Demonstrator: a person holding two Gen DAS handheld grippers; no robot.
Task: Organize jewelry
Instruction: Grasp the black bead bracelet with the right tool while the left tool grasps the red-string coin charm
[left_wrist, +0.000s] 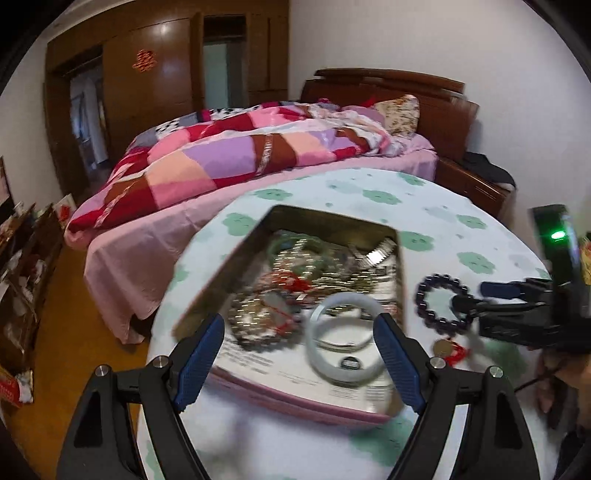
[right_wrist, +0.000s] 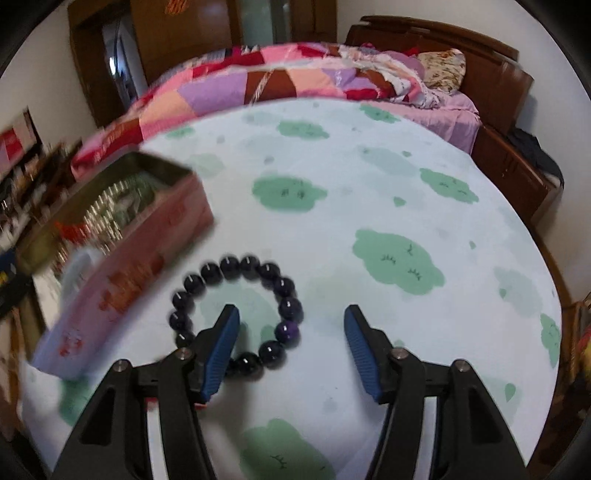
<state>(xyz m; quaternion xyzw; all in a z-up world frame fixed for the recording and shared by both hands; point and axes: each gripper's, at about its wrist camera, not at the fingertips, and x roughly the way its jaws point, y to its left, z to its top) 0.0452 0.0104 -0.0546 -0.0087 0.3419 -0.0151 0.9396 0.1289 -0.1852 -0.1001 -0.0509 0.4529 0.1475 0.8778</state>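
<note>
A pink tin box (left_wrist: 295, 397) full of jewelry sits on the round table; it shows at the left in the right wrist view (right_wrist: 140, 254). A pale jade bangle (left_wrist: 345, 332) lies in it near the front. My left gripper (left_wrist: 299, 354) is open, its fingers either side of the box's near end. A dark purple bead bracelet (right_wrist: 236, 314) lies on the cloth right of the box, also seen in the left wrist view (left_wrist: 441, 301). My right gripper (right_wrist: 291, 347) is open, its left finger over the bracelet's ring, right finger outside it.
The table wears a white cloth with green cloud shapes (right_wrist: 399, 258). A red-tasselled gold charm (left_wrist: 448, 349) lies near the bracelet. A bed with a patchwork quilt (left_wrist: 240, 155) stands behind the table. Cluttered shelves (left_wrist: 22, 266) line the left wall.
</note>
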